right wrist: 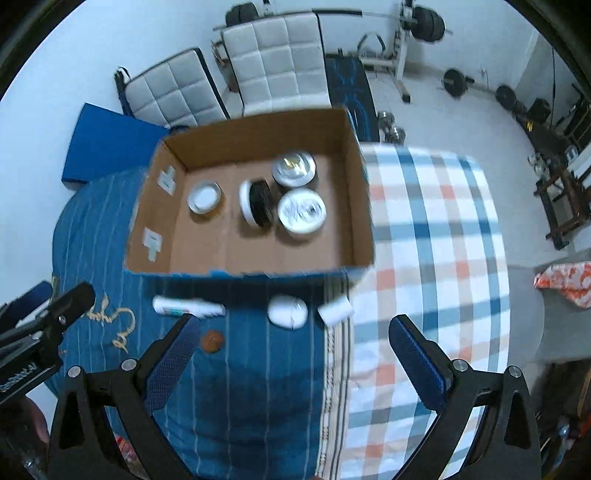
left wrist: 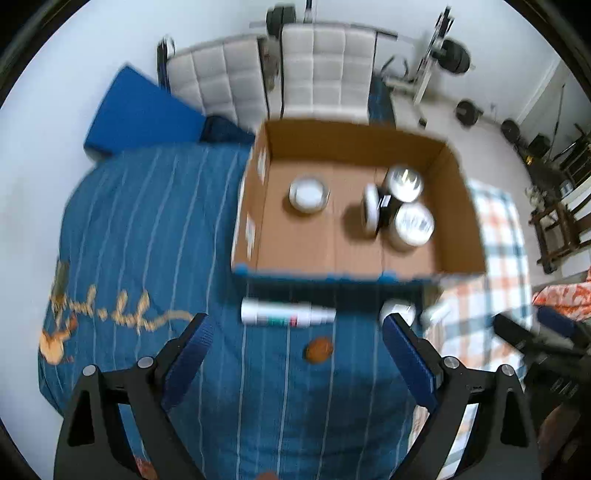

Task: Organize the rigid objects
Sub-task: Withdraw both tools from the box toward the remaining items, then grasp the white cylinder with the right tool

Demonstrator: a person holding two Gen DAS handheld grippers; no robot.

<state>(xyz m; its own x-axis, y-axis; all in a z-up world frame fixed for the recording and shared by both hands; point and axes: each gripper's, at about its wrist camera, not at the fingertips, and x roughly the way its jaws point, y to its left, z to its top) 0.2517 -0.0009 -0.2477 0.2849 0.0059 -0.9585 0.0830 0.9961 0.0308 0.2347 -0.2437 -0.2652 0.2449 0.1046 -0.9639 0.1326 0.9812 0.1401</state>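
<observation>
An open cardboard box (left wrist: 458, 206) (right wrist: 354, 177) stands on the bed and holds several white-lidded jars (left wrist: 413, 221) (right wrist: 301, 211), one lying on its side (right wrist: 256, 203). In front of the box lie a white tube (left wrist: 286, 314) (right wrist: 188, 307), a white jar (right wrist: 288, 311) (left wrist: 397, 310) and a small white bottle (right wrist: 335, 309). A small brown round object (left wrist: 318, 350) (right wrist: 212, 340) rests on the blue cover. My left gripper (left wrist: 297, 338) hangs open above the tube, holding nothing. Open and likewise empty, my right gripper (right wrist: 291, 339) hovers near the white jar.
A blue striped bedcover (left wrist: 147, 229) meets a checked blanket (right wrist: 436, 236). Two white padded chairs (left wrist: 325, 70) (right wrist: 277, 62) stand behind the box, with a blue pad (left wrist: 140, 110) at left. Weight equipment (right wrist: 424, 22) lines the far wall. Each view catches the other gripper at its edge (left wrist: 535, 343) (right wrist: 40, 325).
</observation>
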